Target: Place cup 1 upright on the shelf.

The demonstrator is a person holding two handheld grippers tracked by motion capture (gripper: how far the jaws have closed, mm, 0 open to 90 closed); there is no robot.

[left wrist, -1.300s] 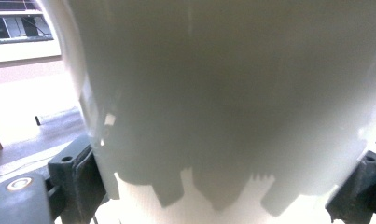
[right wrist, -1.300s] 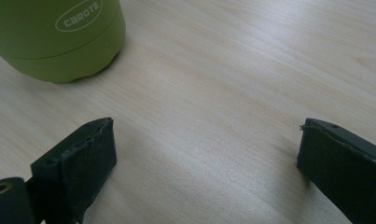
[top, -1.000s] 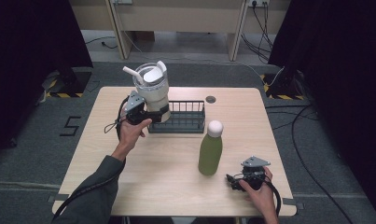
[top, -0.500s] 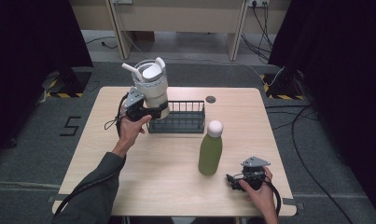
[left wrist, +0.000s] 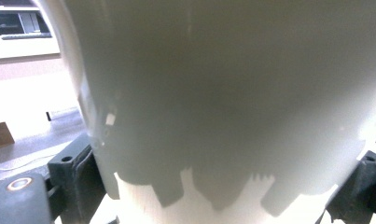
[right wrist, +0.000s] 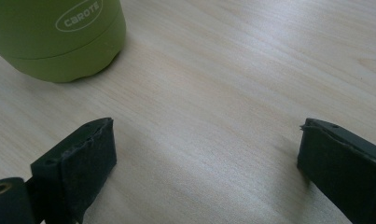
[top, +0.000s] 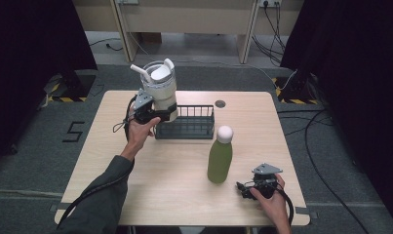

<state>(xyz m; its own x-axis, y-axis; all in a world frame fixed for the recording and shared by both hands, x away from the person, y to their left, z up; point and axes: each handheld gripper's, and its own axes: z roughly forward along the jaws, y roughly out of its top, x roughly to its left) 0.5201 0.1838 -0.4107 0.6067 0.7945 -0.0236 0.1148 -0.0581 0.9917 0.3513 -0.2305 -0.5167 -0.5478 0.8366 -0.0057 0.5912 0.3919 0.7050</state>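
A white tumbler (top: pixel 162 92) with a straw and a lid is held upright in my left gripper (top: pixel 152 114), which is shut on its lower body, at the left end of a black wire rack (top: pixel 194 127). Whether it hangs just over that end or touches it, I cannot tell. In the left gripper view the tumbler's wall (left wrist: pixel 223 93) sits between the jaws. A green bottle (top: pixel 219 158) with a white cap stands on the table right of centre. My right gripper (top: pixel 243 187) rests open on the table to the right of the bottle's base (right wrist: pixel 59 37), nothing between its pads (right wrist: pixel 83 163).
The wooden table (top: pixel 174 195) has a small round grommet (top: pixel 220 104) at the back behind the rack. Cables and dark curtains lie beyond the table's edges.
The tumbler in my left gripper has risen slightly by the rack's left end. The right gripper and the green bottle have stayed put.
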